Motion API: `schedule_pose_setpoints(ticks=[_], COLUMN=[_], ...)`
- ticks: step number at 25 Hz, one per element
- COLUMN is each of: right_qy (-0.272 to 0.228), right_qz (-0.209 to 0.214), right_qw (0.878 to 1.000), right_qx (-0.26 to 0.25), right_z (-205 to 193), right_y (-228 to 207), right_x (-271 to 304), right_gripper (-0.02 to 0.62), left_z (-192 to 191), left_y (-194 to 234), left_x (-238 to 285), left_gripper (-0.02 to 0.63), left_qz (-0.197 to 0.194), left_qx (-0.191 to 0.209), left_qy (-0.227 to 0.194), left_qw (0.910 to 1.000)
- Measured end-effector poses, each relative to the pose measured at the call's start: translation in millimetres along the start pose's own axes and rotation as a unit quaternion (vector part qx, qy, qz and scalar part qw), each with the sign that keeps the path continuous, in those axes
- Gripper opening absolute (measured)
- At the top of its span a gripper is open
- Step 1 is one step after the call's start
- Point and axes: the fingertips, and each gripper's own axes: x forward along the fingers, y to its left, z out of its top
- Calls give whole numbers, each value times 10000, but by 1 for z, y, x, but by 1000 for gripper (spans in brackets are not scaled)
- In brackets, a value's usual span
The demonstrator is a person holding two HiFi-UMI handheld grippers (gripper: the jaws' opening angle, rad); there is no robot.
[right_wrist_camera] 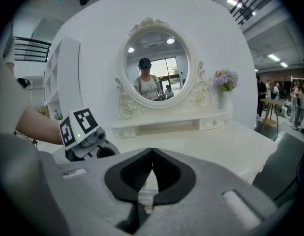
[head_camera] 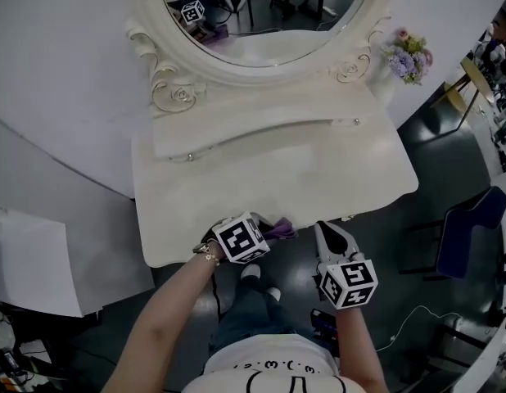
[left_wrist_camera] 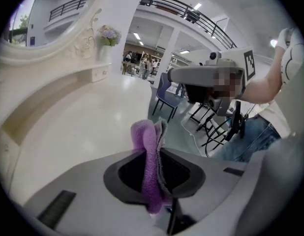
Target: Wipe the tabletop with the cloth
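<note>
Left gripper (left_wrist_camera: 156,150) clamps the purple cloth (left_wrist_camera: 144,135), folded upright lengthwise along the jaws, at the tabletop's (head_camera: 277,178) lower edge; right gripper's (right_wrist_camera: 151,152) jaws are closed, empty.

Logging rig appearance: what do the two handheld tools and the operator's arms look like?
Left tool and right tool: grey moulded shells, black recessed jaw liners. The left cube and right cube are white with black square markers. Forearms bare; white short sleeve, a bracelet on the left wrist.

An ornate oval mirror (head_camera: 261,23) hung top centre on a white wall (head_camera: 56,72); a blue chair (head_camera: 467,237) stood on dark floor (head_camera: 440,155), right.
</note>
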Motion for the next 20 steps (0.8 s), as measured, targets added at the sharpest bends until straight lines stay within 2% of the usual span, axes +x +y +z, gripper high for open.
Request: schedule_pose_setpoints(ticks=[4, 7, 11, 13, 20], right_qy=[28, 62, 101, 137, 298], right_qz=[10, 44, 51, 27, -144], right_qw=[10000, 10000, 9999, 9999, 9994], right_qx=[60, 59, 37, 40, 92], right_z=[-2, -3, -2, -3, -8], right_y=[2, 7, 9, 9, 4], right_x=[1, 5, 13, 17, 30], right_gripper=[0, 0, 0, 0, 0], left_z=[-8, -18, -26, -31, -50], left_y=[54, 99, 155, 179, 244], left_x=[-43, -71, -96, -102, -103], left_gripper=[74, 74, 74, 74, 74], left_qz=[866, 1563, 2530, 2907, 3832], left_qx=[70, 242, 727, 818, 919], left_qy=[-13, 99, 435, 560, 891], left_qw=[9962, 9874, 9637, 9517, 9148])
